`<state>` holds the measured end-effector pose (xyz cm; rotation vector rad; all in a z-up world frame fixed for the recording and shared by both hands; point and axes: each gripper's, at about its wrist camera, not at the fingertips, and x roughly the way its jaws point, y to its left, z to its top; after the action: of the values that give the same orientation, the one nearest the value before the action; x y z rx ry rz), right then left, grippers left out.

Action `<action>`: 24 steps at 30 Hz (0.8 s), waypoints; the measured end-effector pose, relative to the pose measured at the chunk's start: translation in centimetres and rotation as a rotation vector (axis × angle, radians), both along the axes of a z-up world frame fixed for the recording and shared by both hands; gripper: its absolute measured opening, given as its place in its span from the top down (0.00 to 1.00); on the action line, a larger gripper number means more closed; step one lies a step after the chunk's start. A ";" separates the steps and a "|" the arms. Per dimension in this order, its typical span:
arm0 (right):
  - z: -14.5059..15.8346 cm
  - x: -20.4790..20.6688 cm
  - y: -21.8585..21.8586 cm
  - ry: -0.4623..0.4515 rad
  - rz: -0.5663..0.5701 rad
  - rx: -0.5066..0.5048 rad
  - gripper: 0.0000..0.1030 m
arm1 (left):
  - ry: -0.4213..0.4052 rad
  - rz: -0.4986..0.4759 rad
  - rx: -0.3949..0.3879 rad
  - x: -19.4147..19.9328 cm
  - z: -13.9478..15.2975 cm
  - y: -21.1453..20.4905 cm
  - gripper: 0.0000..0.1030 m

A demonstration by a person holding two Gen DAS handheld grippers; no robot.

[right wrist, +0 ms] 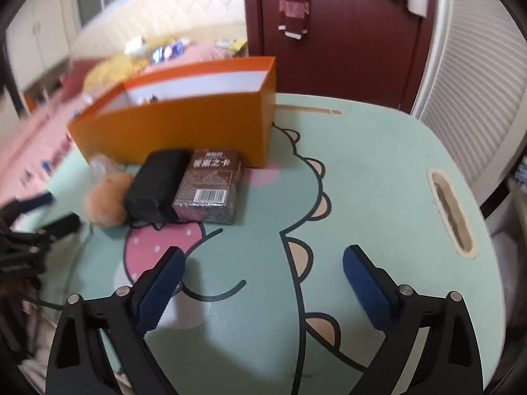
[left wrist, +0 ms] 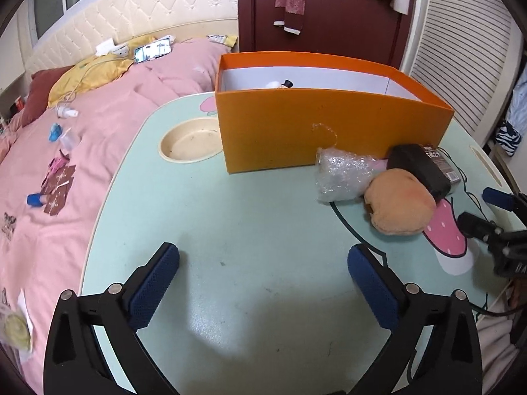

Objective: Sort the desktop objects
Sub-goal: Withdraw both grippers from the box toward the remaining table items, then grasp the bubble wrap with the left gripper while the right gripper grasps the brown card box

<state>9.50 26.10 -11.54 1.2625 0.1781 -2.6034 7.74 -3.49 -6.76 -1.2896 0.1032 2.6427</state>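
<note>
Both tools, left tool (left wrist: 263,263) and right tool (right wrist: 263,260), gape empty above the table (left wrist: 250,230).

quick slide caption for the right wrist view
Open right gripper above the dinosaur-print table; brown card box, black pouch and plush beside the orange box.

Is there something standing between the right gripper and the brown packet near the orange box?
Nothing visible does. The right gripper is open and empty, and only bare table lies between it and the brown packet. The black pouch lies against the packet's left side, so it may crowd one finger.
</note>
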 end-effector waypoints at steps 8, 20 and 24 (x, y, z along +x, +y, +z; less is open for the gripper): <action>-1.5 0.3 0.9 0.007 0.015 -0.012 0.02 | -0.063 -0.024 -0.012 -0.7 -0.1 0.1 0.01; -0.1 0.3 0.8 0.003 0.017 -0.017 0.02 | -0.019 -0.038 0.027 -3.3 2.9 2.6 0.01; 0.1 0.4 0.6 0.003 0.016 -0.019 0.02 | -0.007 -0.050 0.031 -4.8 2.8 3.7 0.01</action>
<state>9.87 26.75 -11.43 1.2457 0.1631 -2.5880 2.95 0.19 -3.96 -1.2701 0.0922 2.5871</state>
